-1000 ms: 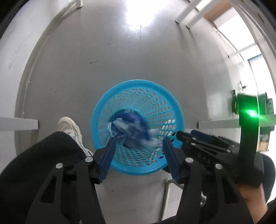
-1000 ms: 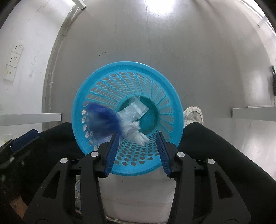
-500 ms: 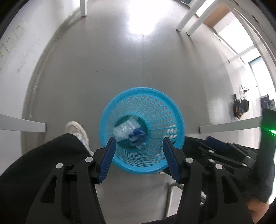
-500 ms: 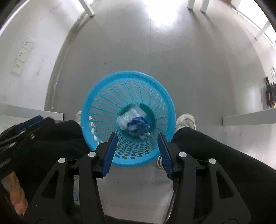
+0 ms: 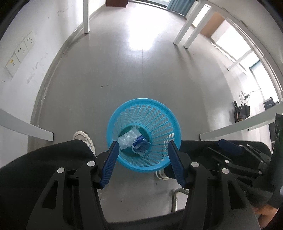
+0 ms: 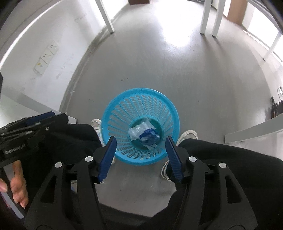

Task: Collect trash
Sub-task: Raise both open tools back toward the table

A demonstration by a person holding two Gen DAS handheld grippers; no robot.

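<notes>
A blue plastic mesh basket point(image 5: 159, 113) stands on the grey floor between the person's feet; it also shows in the right wrist view point(image 6: 155, 99). At its bottom lie a crumpled clear plastic wrapper point(image 5: 126, 138) and a blue-and-white crumpled piece of trash point(image 5: 140, 146); both also show in the right wrist view, the wrapper point(image 6: 139, 130) and the blue piece point(image 6: 149, 138). My left gripper point(image 5: 142, 147) is open and empty, high above the basket. My right gripper point(image 6: 140, 142) is open and empty, also high above it.
The person's black-trousered legs point(image 5: 44, 159) and white shoes point(image 5: 83, 139) flank the basket. White table legs point(image 5: 86, 16) stand at the far end. A white wall with sockets point(image 5: 19, 51) runs along the left. White desk edges point(image 5: 238, 127) stick in from both sides.
The blue trash dropped from above the rim and settled on the basket's bottom beside the wrapper. Both grippers rose and drew back, so the basket looks smaller.
</notes>
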